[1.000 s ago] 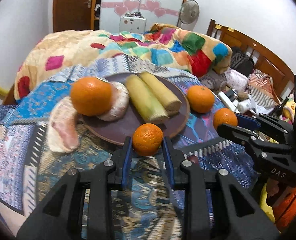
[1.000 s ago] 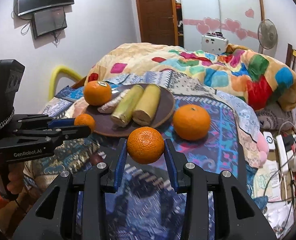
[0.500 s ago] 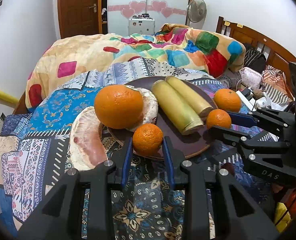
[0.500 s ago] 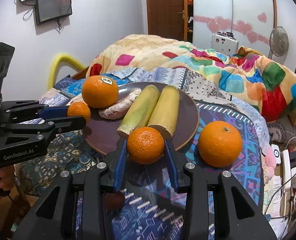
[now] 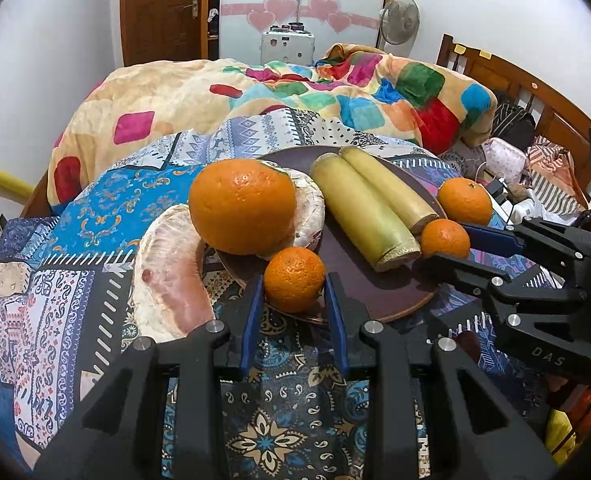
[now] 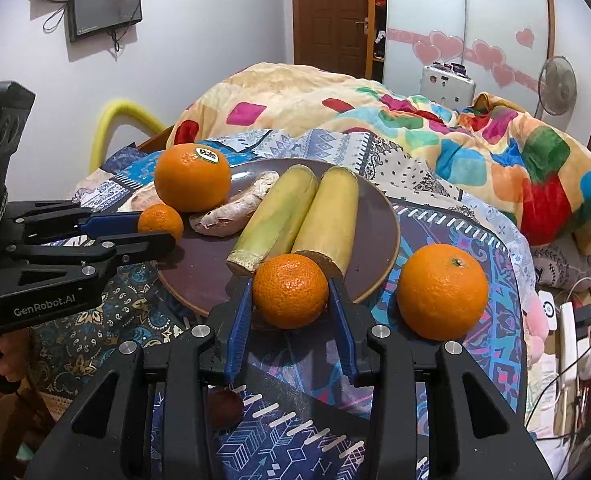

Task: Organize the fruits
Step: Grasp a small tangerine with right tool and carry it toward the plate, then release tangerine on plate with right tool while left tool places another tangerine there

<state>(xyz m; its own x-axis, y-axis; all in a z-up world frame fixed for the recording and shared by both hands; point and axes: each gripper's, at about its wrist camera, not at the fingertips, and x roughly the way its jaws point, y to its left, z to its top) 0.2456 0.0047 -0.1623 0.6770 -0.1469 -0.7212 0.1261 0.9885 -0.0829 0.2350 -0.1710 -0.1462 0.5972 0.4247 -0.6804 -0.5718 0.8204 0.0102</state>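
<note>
Mandarins, one per gripper: left mandarin (image 5: 294, 279) clamped between blue pads of left gripper (image 5: 294, 304), sitting at near rim of brown plate (image 5: 395, 300); right mandarin (image 6: 291, 290) clamped in right gripper (image 6: 291, 312), at plate's near edge on the other side, just in front of the cut ends of two sugarcane pieces (image 6: 295, 216). Pads pressing both sides of each fruit, so both read as gripped, not loose. Whether either fruit already rests on the plate or hangs just above it: cannot tell.

Likely reason for the pose: both carried in tilted down toward the plate, aimed at the bare near half, since the far half is taken by the big orange (image 5: 242, 207), pomelo segment (image 5: 307, 208) and cane.

Outside the plate on the patterned cloth (image 5: 95, 280): second pomelo wedge (image 5: 171, 276) just left of the rim, another large orange (image 6: 442, 292) just right of it. Judged as not yet collected.

Risk: round fruit near the rim, may roll off onto the cloth on release.
</note>
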